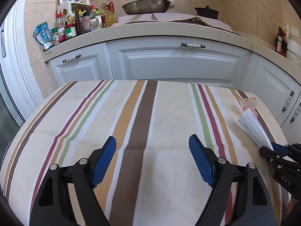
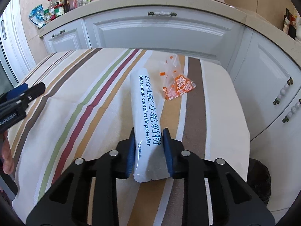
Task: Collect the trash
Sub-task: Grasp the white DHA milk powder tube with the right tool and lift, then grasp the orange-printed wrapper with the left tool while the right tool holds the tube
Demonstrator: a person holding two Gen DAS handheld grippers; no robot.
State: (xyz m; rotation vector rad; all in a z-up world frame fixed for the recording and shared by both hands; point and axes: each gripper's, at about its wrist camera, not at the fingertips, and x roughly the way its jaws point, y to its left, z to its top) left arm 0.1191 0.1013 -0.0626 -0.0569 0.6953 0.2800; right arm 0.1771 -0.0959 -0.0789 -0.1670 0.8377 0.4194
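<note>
Right gripper (image 2: 148,146) clamped on the near end of the white milk powder sachet (image 2: 145,113), blue pads pressed on both sides; sachet runs away from the jaws over the striped tablecloth (image 2: 79,98), far end just beside a crumpled clear wrapper with orange print (image 2: 176,82), can't tell if they touch. Left gripper (image 1: 152,162) jaws wide apart, nothing between them, above bare cloth left of the sachet, well apart from it. Table sits close to white cabinet doors (image 1: 178,60) with beaded handles under a beige countertop (image 1: 169,31). On the counter: cluster of bottles and jars (image 1: 80,18) at left, a wok (image 1: 146,6) and a dark lidded pot (image 1: 207,12) on a cloth-covered hob. Beige tiled wall behind. Dark round bin (image 2: 261,182) low right of the table edge.
</note>
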